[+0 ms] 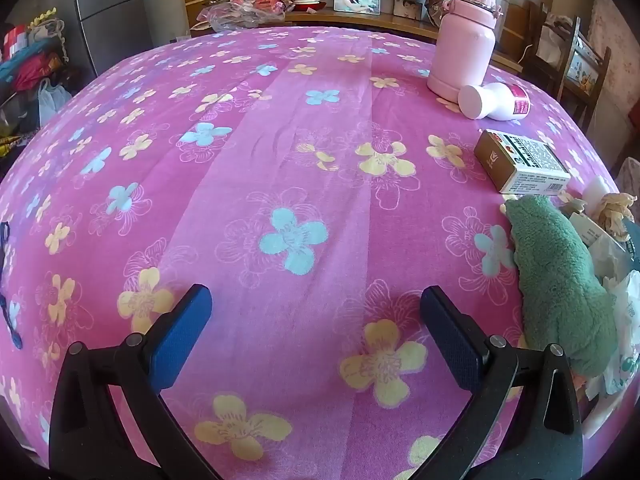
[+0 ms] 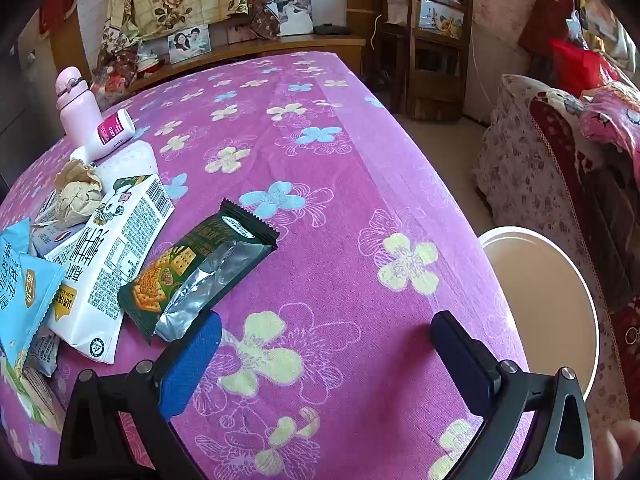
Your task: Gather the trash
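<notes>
Both your claws hang tilted down over the table, which is covered w/ a pink cloth printed w/ blue and yellow flowers. Left claw is spread wide, nothing between its blue pads, only bare cloth under it. Right claw is just as wide, also empty; its left pad sits just beside the torn green cracker wrapper.

Trash is piled at the left of the right-wrist view: the wrapper, a white carton partly under it, light blue packets at the edge, a crumpled brown paper ball behind. A white bottle w/ pink label lies on its side against an upright pink flask.

In the left-wrist view the same pile sits far right: a gold-and-white box, a green fuzzy cloth near the table edge, tissue bits beside it.

Off the table's right edge, below, stands a white-rimmed bin, open. Room: wooden chair at the back, a framed photo on a wooden shelf, floral fabric hanging on the wall, a sofa w/ floral cover at right.
</notes>
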### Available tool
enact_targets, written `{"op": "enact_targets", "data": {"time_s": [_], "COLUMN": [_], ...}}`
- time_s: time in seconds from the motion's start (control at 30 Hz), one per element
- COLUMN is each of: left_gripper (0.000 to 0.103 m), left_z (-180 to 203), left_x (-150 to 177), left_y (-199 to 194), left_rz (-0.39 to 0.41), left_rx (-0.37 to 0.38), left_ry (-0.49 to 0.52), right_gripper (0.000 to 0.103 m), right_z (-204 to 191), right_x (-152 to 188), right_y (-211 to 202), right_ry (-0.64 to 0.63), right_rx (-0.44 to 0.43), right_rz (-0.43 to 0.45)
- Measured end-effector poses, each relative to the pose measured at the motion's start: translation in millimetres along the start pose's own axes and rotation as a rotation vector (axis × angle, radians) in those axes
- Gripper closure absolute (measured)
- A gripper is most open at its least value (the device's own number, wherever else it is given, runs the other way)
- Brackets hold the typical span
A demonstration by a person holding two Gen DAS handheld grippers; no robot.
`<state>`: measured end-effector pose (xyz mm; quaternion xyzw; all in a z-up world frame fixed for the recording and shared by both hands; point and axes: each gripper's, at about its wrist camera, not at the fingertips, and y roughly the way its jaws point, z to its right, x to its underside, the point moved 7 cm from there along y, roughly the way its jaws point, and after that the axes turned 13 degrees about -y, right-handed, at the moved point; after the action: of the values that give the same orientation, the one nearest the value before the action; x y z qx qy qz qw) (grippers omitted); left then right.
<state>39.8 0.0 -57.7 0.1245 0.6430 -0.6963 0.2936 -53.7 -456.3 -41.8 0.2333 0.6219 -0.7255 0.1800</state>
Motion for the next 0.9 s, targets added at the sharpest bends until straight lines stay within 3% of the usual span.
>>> {"op": "enact_targets", "data": {"time_s": [0.2,0.53,0.67,0.9], "left_gripper": [0.0,0.001,0.001,0.001], "left_z": [-2.2,35.4,53.4,83.4], "left_x": [6.6,28.0,44.4,56.1], "left_y": [-9.5,-98.1,-129.3,-173.7], "left_rz": [-0.012,0.145,0.178,0.226], "left_rx": [-0.012,0.065,0.113,0.207], "left_ry": [-0.038,0.03,0.055,0.059], "right_gripper": [0.0,0.001,0.001,0.001], "right_z": [-0.1,-7.9,-20.1,-45.7], "right_x": [0.1,7.4,17.3,7.0], "right_y": [0.0,-8.6,-43.9,-126.2], "right_ry": [0.0,-0.004,0.047,0.015], "right_rx": [0.001,-0.041,-0.095,-0.062], "right_rz": [-0.001,-0.018,0.031,0.219]}}
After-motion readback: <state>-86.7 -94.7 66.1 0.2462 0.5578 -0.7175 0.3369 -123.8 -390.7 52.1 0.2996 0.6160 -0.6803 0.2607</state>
